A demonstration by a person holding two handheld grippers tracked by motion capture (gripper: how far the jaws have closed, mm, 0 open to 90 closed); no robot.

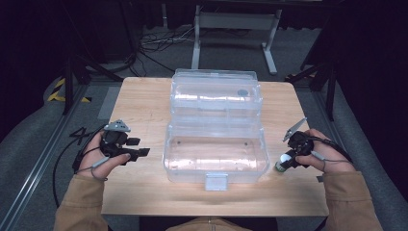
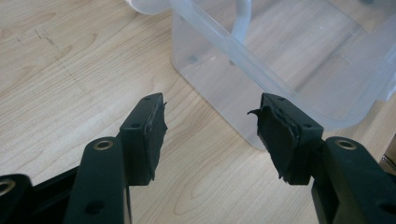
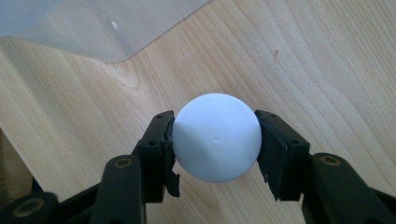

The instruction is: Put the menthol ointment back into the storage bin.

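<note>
High view. Clear plastic box (image 1: 215, 153) sits open at the middle of the wooden tabletop (image 1: 144, 103), its lid (image 1: 216, 92) folded back on the far side, a small latch tab at the near wall. A dark round spot shows on the lid's right part. Left claw (image 1: 139, 147) lies to the left of the box, near its left wall but apart from it, held in the person's left hand (image 1: 98, 156); a grey three-cornered plate rides on top. Right claw (image 1: 285, 161) is just beside the box's near right corner, held in the right hand (image 1: 327, 154), with a white ball (image 1: 286, 157) at its tip. Something greenish shows under the ball; too small to tell what. Tan sleeves come in from the bottom edge. Beyond the tabletop: grey floor, cables, a metal frame.

Left gripper view. Left claw (image 2: 208, 128) released, jaws wide apart, nothing between them, worn black pads (image 2: 154, 133) facing each other. Bare wood below. A corner of the box (image 2: 280, 70) stands just past the jaws, toward the upper right.

Right gripper view. Right claw (image 3: 215, 140) clenched on the ball (image 3: 215, 136), both pads pressed to its sides. The ball is smooth, white, with a tiny dimple near its middle. Wood grain beneath. An edge of the clear box (image 3: 93, 28) at the upper left, apart from the ball.
</note>
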